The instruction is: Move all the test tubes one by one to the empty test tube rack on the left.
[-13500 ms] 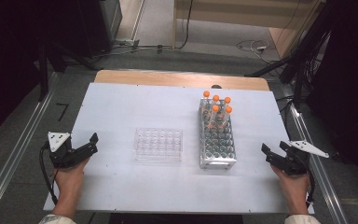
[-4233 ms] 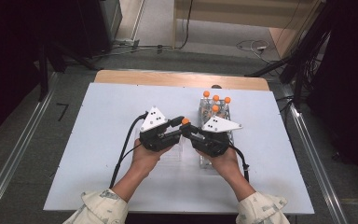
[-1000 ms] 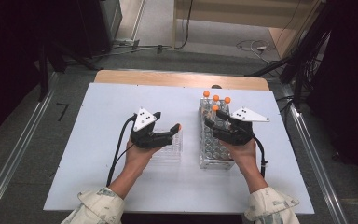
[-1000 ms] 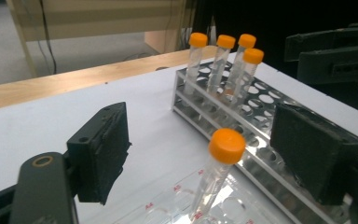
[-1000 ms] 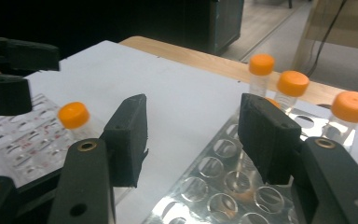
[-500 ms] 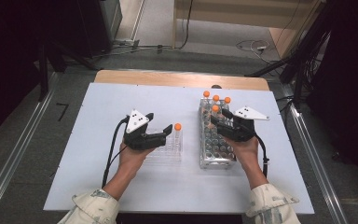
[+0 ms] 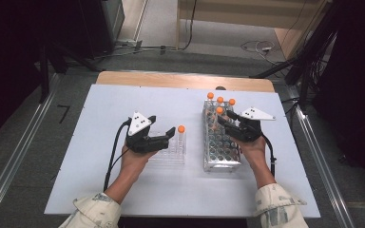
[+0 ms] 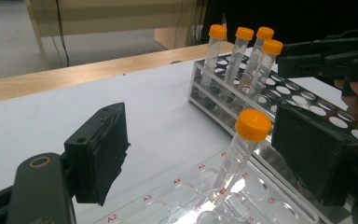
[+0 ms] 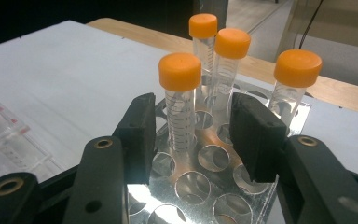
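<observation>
Table: right claw [image 9: 191, 135] newly bracketing tube [image 9: 181, 107]

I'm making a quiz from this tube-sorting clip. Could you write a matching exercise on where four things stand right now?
Things:
1. lone tube
2. nearest metal-rack tube
3. left gripper
4. metal rack

Places or states:
A. between the right gripper's open jaws
B. leaning in the clear plastic rack
C. holding four orange-capped tubes
D. open, beside the lone tube

Pairs: 1-B, 2-A, 3-D, 4-C
</observation>
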{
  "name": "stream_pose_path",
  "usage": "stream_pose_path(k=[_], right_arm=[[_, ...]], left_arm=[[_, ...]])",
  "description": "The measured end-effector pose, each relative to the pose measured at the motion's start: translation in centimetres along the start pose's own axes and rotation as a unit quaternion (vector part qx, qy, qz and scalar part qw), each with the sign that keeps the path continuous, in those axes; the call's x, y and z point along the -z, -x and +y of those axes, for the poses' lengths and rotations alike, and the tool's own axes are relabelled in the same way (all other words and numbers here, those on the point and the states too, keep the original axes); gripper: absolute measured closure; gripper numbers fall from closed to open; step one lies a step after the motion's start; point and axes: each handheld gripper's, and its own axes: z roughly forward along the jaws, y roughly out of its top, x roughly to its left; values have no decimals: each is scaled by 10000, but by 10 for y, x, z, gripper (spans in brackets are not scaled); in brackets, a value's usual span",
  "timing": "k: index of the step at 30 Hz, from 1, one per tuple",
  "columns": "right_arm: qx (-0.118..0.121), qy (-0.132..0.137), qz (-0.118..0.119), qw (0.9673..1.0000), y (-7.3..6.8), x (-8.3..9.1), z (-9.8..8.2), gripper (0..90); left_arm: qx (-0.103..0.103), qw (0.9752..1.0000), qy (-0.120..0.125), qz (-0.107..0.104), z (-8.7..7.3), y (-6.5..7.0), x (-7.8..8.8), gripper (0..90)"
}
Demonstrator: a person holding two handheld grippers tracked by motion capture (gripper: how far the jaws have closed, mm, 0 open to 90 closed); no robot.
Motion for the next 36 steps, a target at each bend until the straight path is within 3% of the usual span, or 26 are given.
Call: stream_pose_path(k=[9, 15, 24, 28, 36], right_arm=[[140, -155, 177, 9996, 5, -11, -2, 552], [194, -123, 446, 9987, 7, -17, -6, 575], [136, -131, 505, 9985, 9, -22, -8, 639], [162, -125, 506, 9985, 9, -22, -8, 707], [204, -95, 502, 9985, 10, -21, -8, 718]], left_arm=[[10, 10000, -33, -2, -1, 0, -1, 186], [9, 10000, -38, -1, -1, 0, -2, 187], [-3, 10000, -64, -2, -1, -1, -2, 187], [-10, 10000, -71, -12, -1, -1, -2, 187], [7, 10000, -66, -17, -1, -1, -2, 191]])
